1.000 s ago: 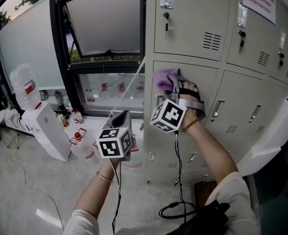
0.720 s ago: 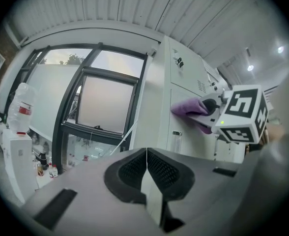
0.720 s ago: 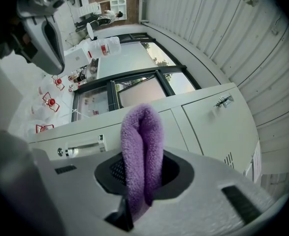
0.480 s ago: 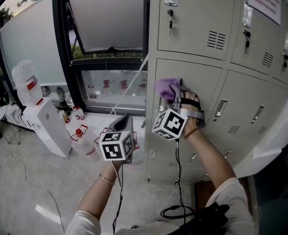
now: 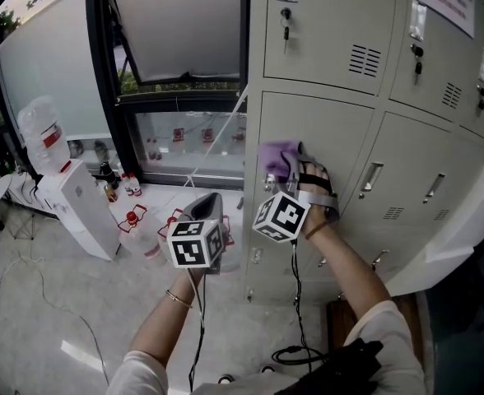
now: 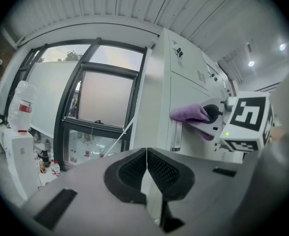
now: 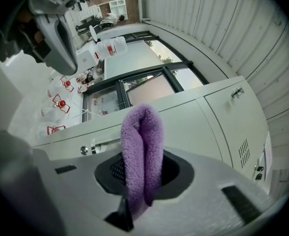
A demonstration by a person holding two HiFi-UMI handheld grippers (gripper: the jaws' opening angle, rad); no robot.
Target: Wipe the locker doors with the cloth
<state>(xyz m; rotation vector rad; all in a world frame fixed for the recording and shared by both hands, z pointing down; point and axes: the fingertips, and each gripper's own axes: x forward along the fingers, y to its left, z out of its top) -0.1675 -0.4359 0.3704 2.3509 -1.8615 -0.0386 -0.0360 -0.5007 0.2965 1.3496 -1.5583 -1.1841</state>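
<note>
A folded purple cloth (image 5: 278, 157) is pressed against the middle grey locker door (image 5: 332, 130), close to that door's left edge and its handle (image 5: 268, 177). My right gripper (image 5: 289, 169) is shut on the purple cloth (image 7: 142, 156), which sticks up between the jaws. The same cloth (image 6: 191, 114) shows against the door in the left gripper view. My left gripper (image 5: 206, 206) hangs lower and to the left, away from the lockers, with its jaws shut on nothing (image 6: 146, 168).
More locker doors (image 5: 411, 179) run to the right, with keys in the upper row (image 5: 285, 29). Left of the lockers is a black-framed window (image 5: 176, 72). A white water dispenser (image 5: 77, 212) and water bottles (image 5: 131, 229) stand on the floor. Cables (image 5: 295, 336) trail below.
My right gripper has slid the purple cloth down the middle locker door, from near its top edge toward its handle. The left gripper has stayed nearly still.
</note>
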